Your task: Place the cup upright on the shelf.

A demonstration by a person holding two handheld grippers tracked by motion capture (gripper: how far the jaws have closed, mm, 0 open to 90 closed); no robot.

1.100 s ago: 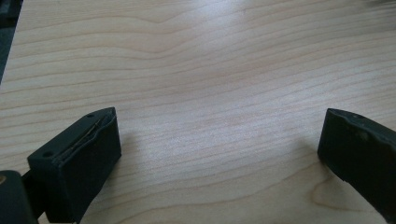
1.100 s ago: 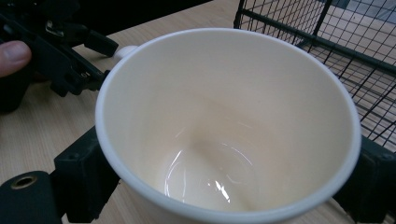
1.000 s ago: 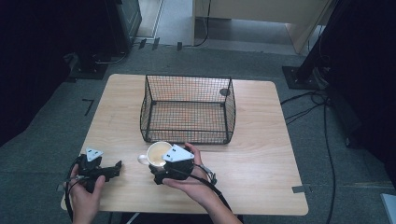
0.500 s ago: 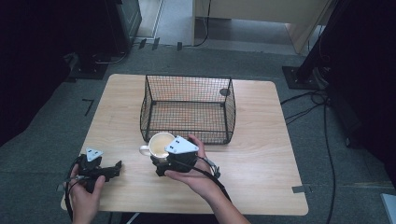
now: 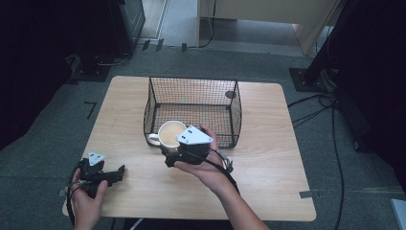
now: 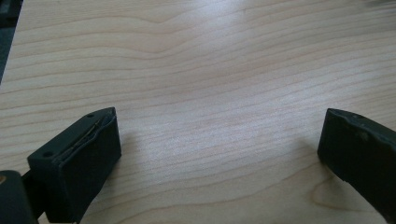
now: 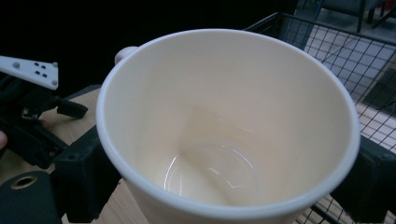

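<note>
Cream mug (image 7: 224, 126) sits clamped in the right tool (image 5: 167, 152) — apparently lifted — while the left tool (image 5: 120, 171) gapes wide, empty.

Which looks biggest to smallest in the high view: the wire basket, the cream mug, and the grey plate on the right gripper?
1. Wire basket, clearly largest.
2. Cream mug.
3. Grey plate, only slightly smaller than the mug; being higher and nearer the camera, the ranking is unsure.

Glossy ceramic mug (image 7: 224, 126), black wire-mesh basket (image 5: 194, 111), matt pale wood-grain table (image 6: 210, 70).
</note>
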